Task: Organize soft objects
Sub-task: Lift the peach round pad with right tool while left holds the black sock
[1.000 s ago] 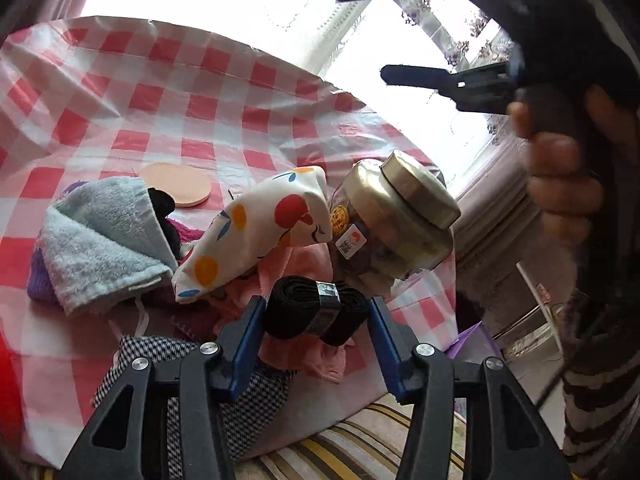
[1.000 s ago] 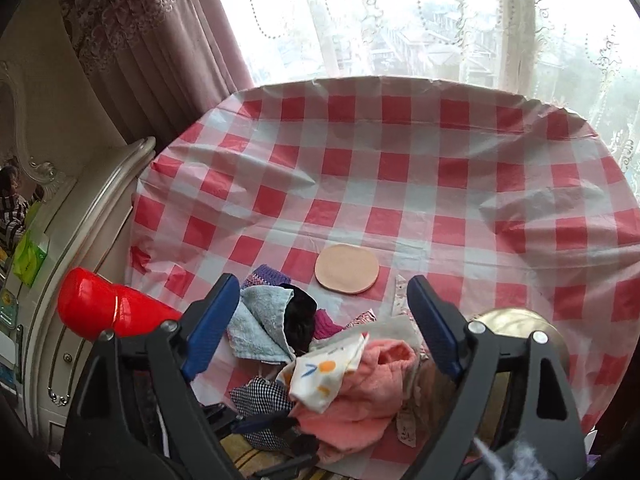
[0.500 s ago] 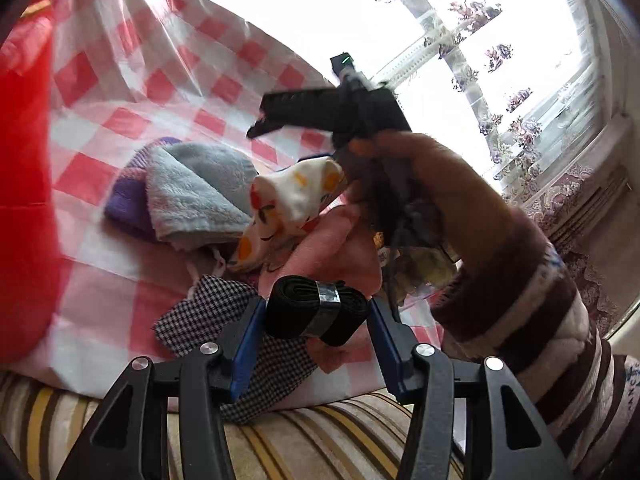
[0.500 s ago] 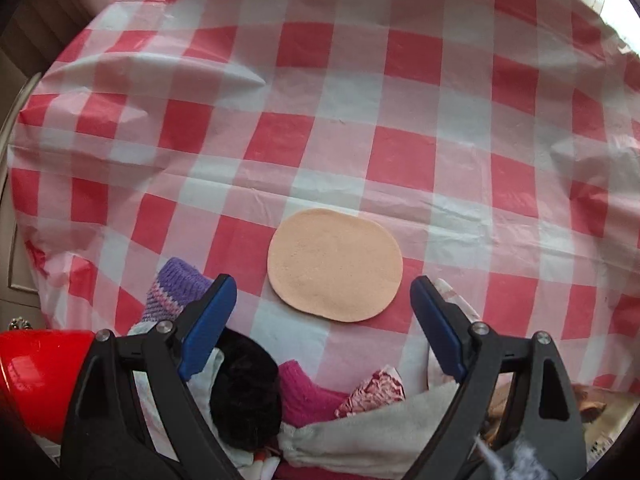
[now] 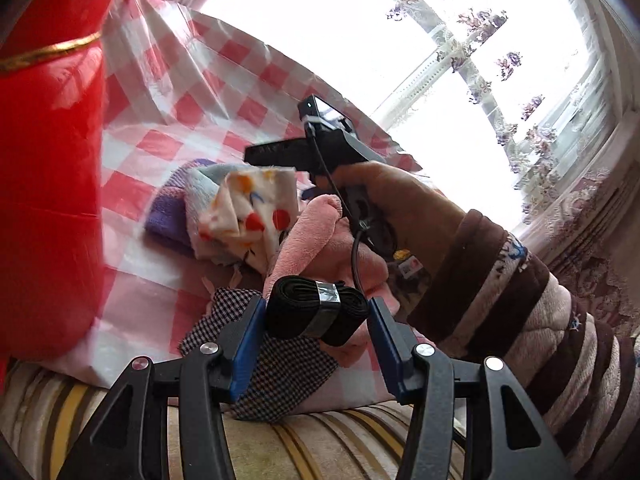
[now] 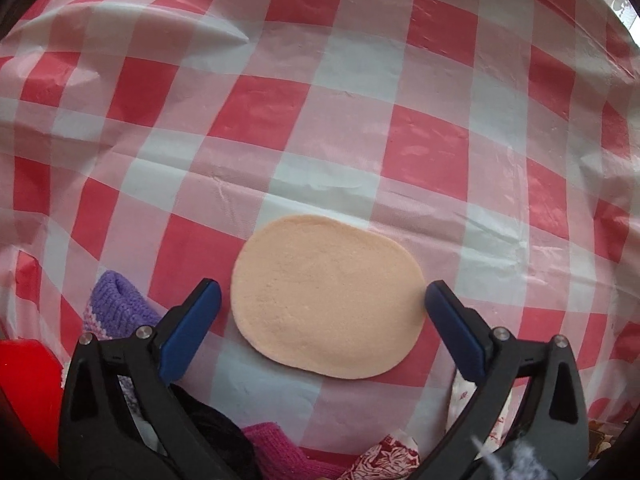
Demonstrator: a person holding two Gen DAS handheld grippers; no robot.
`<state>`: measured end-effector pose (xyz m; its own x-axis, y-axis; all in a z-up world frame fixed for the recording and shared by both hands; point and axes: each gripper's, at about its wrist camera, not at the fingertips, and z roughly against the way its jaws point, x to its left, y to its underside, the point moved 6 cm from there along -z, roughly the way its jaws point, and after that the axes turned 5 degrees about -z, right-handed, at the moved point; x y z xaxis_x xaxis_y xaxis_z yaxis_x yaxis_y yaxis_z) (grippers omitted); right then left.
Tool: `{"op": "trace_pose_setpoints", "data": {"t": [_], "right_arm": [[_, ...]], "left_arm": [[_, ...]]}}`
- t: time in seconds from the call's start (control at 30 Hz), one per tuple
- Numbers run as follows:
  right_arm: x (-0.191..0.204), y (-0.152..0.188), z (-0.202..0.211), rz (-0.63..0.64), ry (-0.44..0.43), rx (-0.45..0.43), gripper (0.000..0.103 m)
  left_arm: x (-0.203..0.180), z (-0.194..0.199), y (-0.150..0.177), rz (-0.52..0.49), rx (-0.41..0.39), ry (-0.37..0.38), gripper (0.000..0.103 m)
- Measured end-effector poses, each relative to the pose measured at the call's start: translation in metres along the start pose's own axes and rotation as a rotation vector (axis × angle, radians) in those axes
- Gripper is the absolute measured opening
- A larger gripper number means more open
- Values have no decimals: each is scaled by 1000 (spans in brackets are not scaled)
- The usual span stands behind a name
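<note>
Soft objects are heaped near the bench's edge: a fruit-print cloth [image 5: 256, 216], a pink towel [image 5: 308, 236], a purple knit piece [image 5: 166, 222] and a checked cloth [image 5: 280, 364], all overlapping one another on the red-and-white checked cover [image 6: 320, 120]. A black strap roll [image 5: 316, 312], bound with grey tape, is clamped between the blue pads of the left claw [image 5: 316, 334], which is held about half-wide on it, above the checked cloth. A red bag [image 5: 48, 160] is seen at the left of that view, and striped upholstery [image 5: 320, 440] below the cover's edge.

A flat peach pad [image 6: 328, 300] lies alone on the cover, apart from the heap. The right claw [image 6: 322, 300] is pointed steeply down at it and is spread wide: its jaws have just been opening, and the pad is framed between the two blue fingers [image 6: 192, 328] without being pressed by them. Whether the right fingertip touches the pad's edge cannot be told. In the right wrist view the purple knit piece [image 6: 116, 304] is seen just left of the left finger, and dark and magenta fabrics [image 6: 276, 452] are seen at the bottom edge.

In the left wrist view the right claw's body is gripped by a hand [image 5: 384, 208] with a striped sleeve [image 5: 520, 300], above the pink towel.
</note>
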<state>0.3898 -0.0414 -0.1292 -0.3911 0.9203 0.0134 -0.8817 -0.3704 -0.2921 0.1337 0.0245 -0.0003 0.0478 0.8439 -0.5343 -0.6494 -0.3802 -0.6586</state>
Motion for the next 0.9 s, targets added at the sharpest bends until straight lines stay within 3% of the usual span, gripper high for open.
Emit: {"op": "trace_pose_setpoints", "data": {"t": [0.4, 0.7, 0.9], "right_arm": [[-1, 4, 8, 13, -40, -52, 100], [-12, 16, 125, 29, -44, -295, 100], [-13, 64, 200, 36, -126, -395, 100]], "left_arm": [[-1, 22, 1, -37, -56, -67, 53], [-27, 62, -2, -159, -193, -122, 53], [-66, 86, 12, -342, -244, -148, 53]]}}
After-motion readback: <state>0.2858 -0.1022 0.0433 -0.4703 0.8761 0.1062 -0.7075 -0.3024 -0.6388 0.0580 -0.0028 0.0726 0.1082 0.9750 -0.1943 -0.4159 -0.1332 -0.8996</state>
